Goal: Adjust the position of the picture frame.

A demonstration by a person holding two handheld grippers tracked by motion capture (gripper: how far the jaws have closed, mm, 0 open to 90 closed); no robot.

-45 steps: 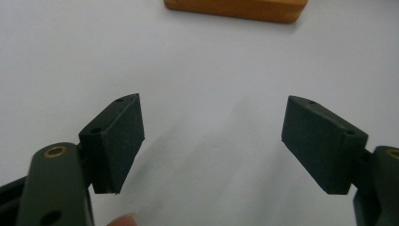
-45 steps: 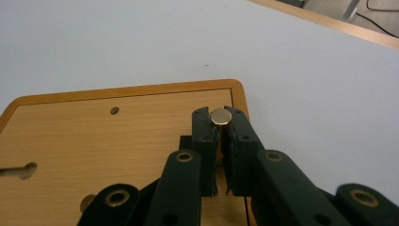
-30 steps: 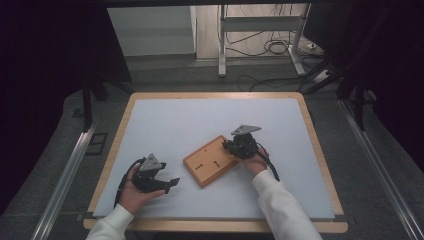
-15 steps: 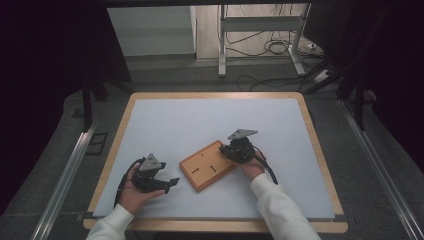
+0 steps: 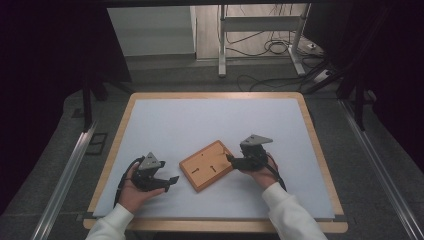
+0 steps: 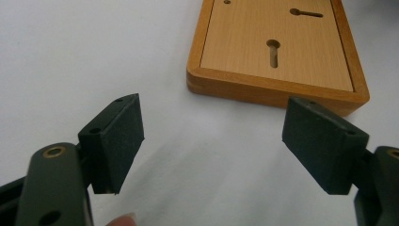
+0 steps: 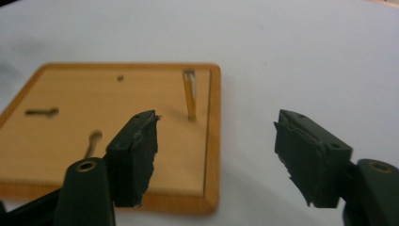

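Observation:
A flat wooden board (image 5: pixel 207 165) with keyhole slots lies askew on the white tabletop (image 5: pixel 210 120). My right gripper (image 5: pixel 231 159) stands open at its right corner. In the right gripper view my right gripper (image 7: pixel 219 120) straddles the board's (image 7: pixel 94 127) right edge: one jaw hangs over the wood, the other over the table. A thin upright pin (image 7: pixel 189 94) stands on the board near that edge. My left gripper (image 5: pixel 172 180) rests open just left of the board. In the left gripper view my left gripper (image 6: pixel 214 117) holds nothing, and the board (image 6: pixel 277 42) lies a short way ahead.
The table has a wooden rim (image 5: pixel 320 160). Dark curtains hang on both sides. A metal stand (image 5: pixel 260 25) and floor cables (image 5: pixel 272 47) are beyond the far edge. White surface stretches behind the board.
The board slid a little toward the near left with my right gripper at its corner. The right gripper then drew back slightly to the right. The left gripper stayed put.

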